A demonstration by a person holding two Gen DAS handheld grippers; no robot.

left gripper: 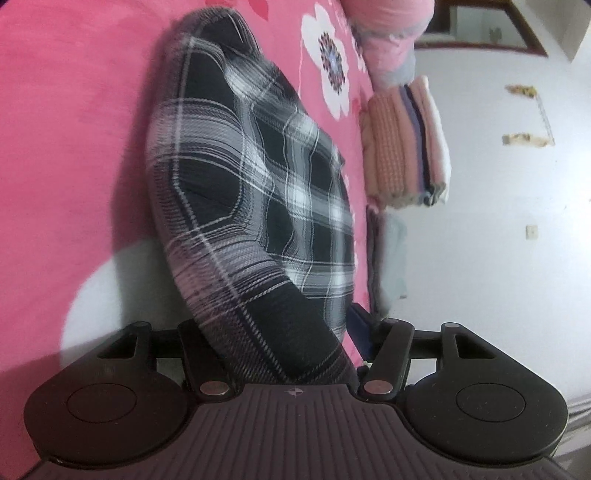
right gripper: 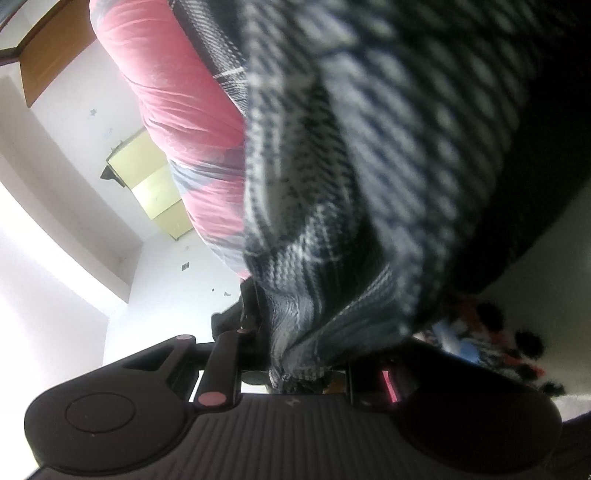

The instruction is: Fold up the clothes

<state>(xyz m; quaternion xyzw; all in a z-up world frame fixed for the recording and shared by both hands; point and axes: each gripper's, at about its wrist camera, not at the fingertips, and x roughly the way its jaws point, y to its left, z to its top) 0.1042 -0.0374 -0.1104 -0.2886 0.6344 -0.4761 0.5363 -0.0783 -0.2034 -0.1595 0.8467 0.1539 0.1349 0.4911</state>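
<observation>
A black, grey and white plaid garment (left gripper: 255, 192) hangs stretched over the pink flowered bed sheet (left gripper: 66, 147). My left gripper (left gripper: 280, 350) is shut on one bunched end of it; the cloth fills the space between the jaws. In the right wrist view the same plaid garment (right gripper: 351, 184) drapes close over the camera, blurred. My right gripper (right gripper: 295, 369) is shut on a gathered edge of it. The fingertips of both grippers are hidden by cloth.
A stack of folded clothes (left gripper: 406, 144) in peach, pink and purple lies on the bed beyond the garment, with a rolled pink quilt (left gripper: 388, 33) near it. White walls (left gripper: 517, 221) and a wooden cabinet (right gripper: 55, 51) surround the bed.
</observation>
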